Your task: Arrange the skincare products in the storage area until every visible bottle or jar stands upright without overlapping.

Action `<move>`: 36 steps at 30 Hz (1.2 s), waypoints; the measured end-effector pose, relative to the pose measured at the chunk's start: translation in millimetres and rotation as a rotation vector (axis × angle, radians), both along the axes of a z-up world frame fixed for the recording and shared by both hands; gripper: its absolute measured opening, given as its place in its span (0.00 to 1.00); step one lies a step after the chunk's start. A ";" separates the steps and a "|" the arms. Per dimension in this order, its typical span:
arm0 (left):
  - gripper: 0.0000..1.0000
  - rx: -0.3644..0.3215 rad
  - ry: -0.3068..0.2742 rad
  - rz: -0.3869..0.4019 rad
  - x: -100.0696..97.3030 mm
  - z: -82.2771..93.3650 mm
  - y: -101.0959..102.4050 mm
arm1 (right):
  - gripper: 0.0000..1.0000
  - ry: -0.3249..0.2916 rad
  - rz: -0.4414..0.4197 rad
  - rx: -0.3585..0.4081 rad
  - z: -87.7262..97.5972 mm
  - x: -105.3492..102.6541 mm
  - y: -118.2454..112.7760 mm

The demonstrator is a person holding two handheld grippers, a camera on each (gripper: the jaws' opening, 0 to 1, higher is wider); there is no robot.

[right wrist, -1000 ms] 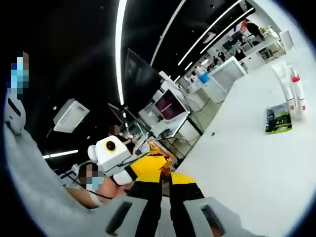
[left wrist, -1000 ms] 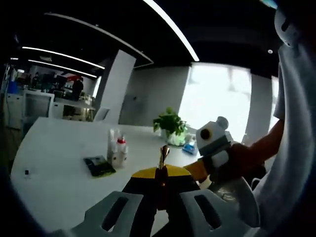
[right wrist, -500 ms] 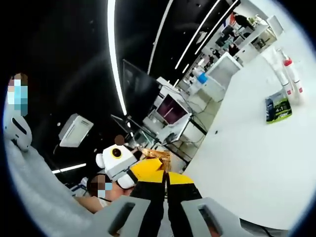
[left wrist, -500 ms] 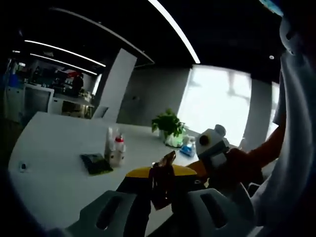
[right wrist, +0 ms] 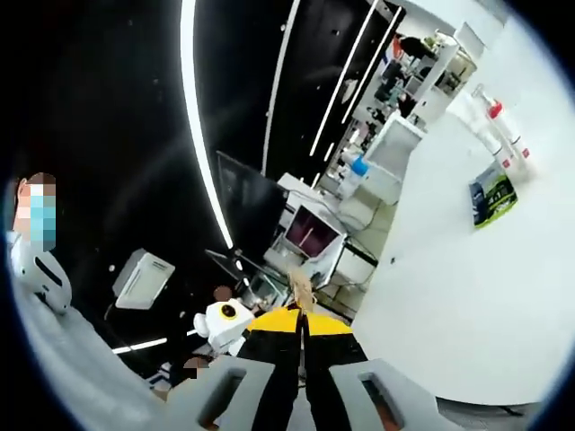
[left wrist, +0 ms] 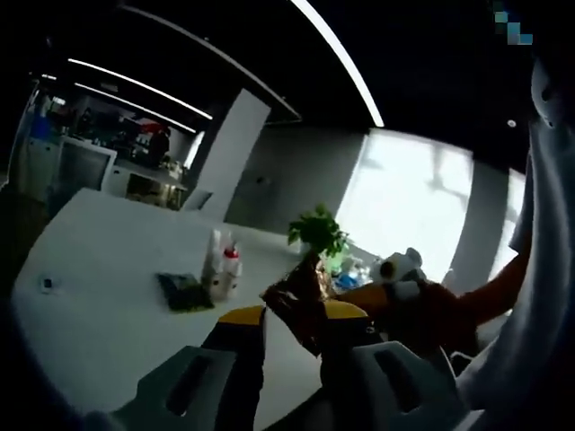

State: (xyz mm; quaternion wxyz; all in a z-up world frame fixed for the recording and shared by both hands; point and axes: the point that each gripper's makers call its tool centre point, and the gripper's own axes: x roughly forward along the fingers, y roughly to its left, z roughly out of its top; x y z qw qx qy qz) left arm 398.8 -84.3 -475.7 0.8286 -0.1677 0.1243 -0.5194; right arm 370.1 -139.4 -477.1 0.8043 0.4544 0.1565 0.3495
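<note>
The brown packet [left wrist: 301, 301] is blurred and now tilts toward 1 o'clock, pinched by both the left hand-held gripper [left wrist: 292, 323] and right hand-held gripper [right wrist: 302, 314].

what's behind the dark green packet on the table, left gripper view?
Right behind the dark green packet stand a white tube and a red-capped white bottle, both upright on the white table. Their bases are too small to make out.

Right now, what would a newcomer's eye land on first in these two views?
Probably the crinkled brown-gold foil packet pinched in the left gripper, raised above the white table. Next, the small cluster far across that table: white bottles with a red cap standing beside a flat dark green sachet.
</note>
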 end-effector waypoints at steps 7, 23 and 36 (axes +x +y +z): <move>0.31 -0.026 0.058 -0.024 -4.8 -0.4 -4.2 | 0.00 -0.014 0.020 0.058 8.6 -2.8 2.6; 0.01 -0.097 0.087 -0.102 -14.2 8.2 -4.9 | 0.00 0.001 0.079 -0.015 -3.8 -12.9 14.5; 0.01 -0.115 0.158 -0.220 -33.7 7.2 -16.0 | 0.08 -0.140 0.125 -0.239 -1.2 -18.0 22.3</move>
